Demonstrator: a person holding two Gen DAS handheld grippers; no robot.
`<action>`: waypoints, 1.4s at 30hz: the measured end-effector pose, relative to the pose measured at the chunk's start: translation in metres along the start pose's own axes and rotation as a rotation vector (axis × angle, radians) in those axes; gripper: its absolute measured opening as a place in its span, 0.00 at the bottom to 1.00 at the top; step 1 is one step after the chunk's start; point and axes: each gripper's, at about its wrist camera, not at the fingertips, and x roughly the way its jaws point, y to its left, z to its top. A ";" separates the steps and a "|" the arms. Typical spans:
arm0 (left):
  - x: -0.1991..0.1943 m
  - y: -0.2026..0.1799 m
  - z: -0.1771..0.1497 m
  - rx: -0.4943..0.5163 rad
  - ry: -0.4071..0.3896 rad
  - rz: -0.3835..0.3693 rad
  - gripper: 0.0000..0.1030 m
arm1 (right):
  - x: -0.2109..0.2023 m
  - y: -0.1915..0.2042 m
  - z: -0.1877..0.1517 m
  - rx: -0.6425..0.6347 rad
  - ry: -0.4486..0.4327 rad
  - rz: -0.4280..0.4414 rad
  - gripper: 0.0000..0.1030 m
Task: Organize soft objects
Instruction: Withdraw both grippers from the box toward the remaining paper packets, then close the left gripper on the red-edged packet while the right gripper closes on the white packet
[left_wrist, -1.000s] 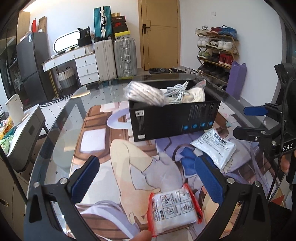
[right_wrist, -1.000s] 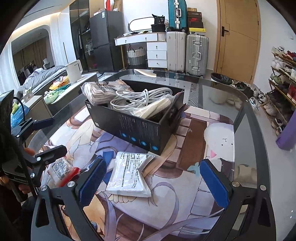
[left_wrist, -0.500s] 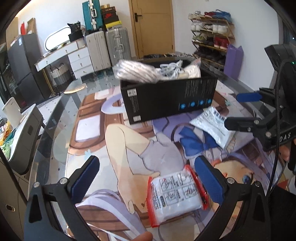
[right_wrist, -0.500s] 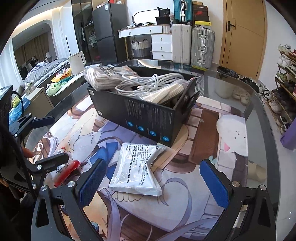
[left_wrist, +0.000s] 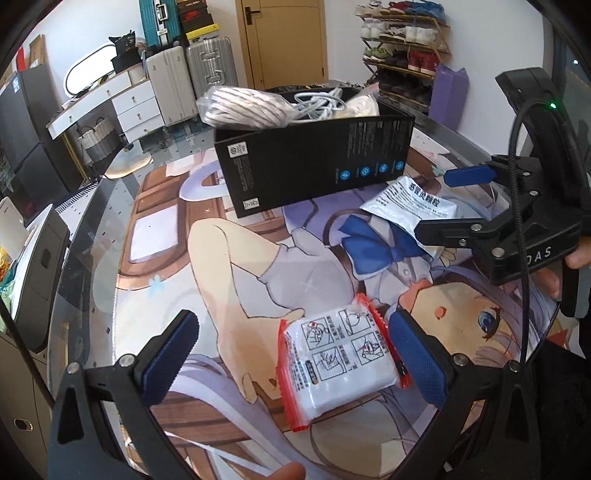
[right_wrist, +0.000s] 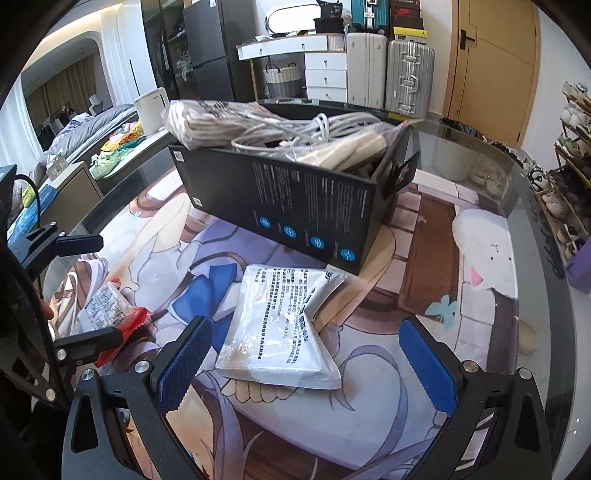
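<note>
Overall, the work surface is a glass-topped table (right_wrist: 532, 229) with a curved rim, covered across its middle by a printed cartoon mat (left_wrist: 236, 266). Beyond it stand suitcases (right_wrist: 408, 79), a white drawer unit (right_wrist: 325, 75), a wooden door (right_wrist: 495, 55) and a shoe rack (left_wrist: 402, 40).

A black box (left_wrist: 314, 162) stands mid-table, piled above its rim with a bagged cord bundle (left_wrist: 240, 107) and loose white cable (right_wrist: 332, 127). Bare mat lies open left of the box and toward the near edge.

The red-edged packet (left_wrist: 340, 362) lies flat between the spread fingers of the left gripper (left_wrist: 295, 360), closest to the right-hand finger; whether it touches is unclear. Its long axis is tilted, running from near left to far right.

The silver pouch (right_wrist: 280, 325) lies flat just in front of the box, between the wide-apart fingers of the right gripper (right_wrist: 304, 363), long axis pointing toward the box. Neither gripper holds anything.
</note>
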 end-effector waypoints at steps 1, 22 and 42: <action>0.000 0.000 0.000 0.002 0.002 -0.002 1.00 | 0.001 0.001 0.000 -0.001 0.003 -0.001 0.99; 0.004 -0.011 -0.003 0.044 0.028 -0.034 1.00 | 0.017 0.013 -0.006 -0.007 0.039 -0.055 0.99; 0.003 -0.015 -0.004 0.056 0.021 -0.039 1.00 | 0.014 0.012 -0.008 -0.011 0.031 -0.052 0.99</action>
